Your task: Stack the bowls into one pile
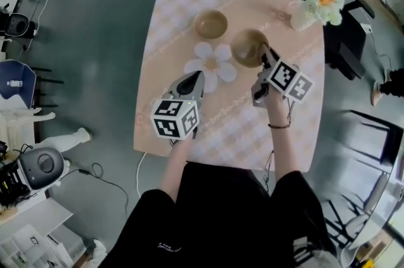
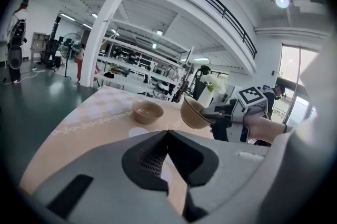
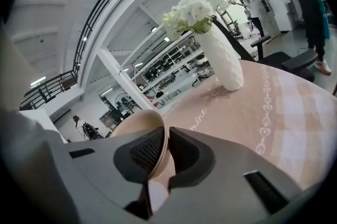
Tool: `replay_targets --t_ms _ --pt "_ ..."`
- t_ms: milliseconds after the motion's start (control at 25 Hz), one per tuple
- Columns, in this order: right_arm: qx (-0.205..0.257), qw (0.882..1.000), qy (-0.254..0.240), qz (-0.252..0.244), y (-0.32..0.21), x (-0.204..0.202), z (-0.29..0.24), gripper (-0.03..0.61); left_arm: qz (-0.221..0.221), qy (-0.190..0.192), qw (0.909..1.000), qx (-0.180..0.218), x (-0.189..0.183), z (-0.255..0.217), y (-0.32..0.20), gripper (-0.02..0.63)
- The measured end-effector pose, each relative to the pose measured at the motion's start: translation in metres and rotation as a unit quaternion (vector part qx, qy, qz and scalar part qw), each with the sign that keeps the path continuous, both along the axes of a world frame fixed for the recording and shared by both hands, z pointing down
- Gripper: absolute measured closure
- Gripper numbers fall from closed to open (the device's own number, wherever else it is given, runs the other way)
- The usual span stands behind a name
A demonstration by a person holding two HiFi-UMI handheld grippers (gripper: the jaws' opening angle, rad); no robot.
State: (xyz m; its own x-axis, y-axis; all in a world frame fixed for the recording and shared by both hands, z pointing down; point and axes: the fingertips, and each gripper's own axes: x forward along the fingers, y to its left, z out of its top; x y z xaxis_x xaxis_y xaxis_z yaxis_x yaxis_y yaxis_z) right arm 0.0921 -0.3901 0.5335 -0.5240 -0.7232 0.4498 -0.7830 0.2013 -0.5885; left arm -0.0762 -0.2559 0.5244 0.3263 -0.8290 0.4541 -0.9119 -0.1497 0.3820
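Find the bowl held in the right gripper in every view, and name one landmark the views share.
Head view: held bowl, right of centre, beside the other bowl.
Left gripper view: held bowl just right of centre, tilted.
Right gripper view: held bowl lower left of centre, between the jaws.
Shared landmark: vase of white flowers.

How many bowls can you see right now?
2. One bowl sits on the table towards its far edge. The second bowl is held tilted above the table, its rim pinched by the right gripper. None appears hidden.
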Motion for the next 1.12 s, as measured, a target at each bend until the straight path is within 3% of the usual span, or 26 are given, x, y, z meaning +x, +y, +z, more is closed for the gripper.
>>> replay_targets --t_ms 680,1120 --pt "0.038 0.996 0.014 -0.075 -0.050 -0.093 -0.007 0.558 -0.011 -0.013 0.9998 -0.013 -0.030 0.018 -0.030 0.617" --pt "0.043 0.991 0.067 -0.110 -0.074 -0.129 0.014 0.558 -0.017 -0.012 0.9996 -0.019 -0.044 0.031 -0.050 0.617"
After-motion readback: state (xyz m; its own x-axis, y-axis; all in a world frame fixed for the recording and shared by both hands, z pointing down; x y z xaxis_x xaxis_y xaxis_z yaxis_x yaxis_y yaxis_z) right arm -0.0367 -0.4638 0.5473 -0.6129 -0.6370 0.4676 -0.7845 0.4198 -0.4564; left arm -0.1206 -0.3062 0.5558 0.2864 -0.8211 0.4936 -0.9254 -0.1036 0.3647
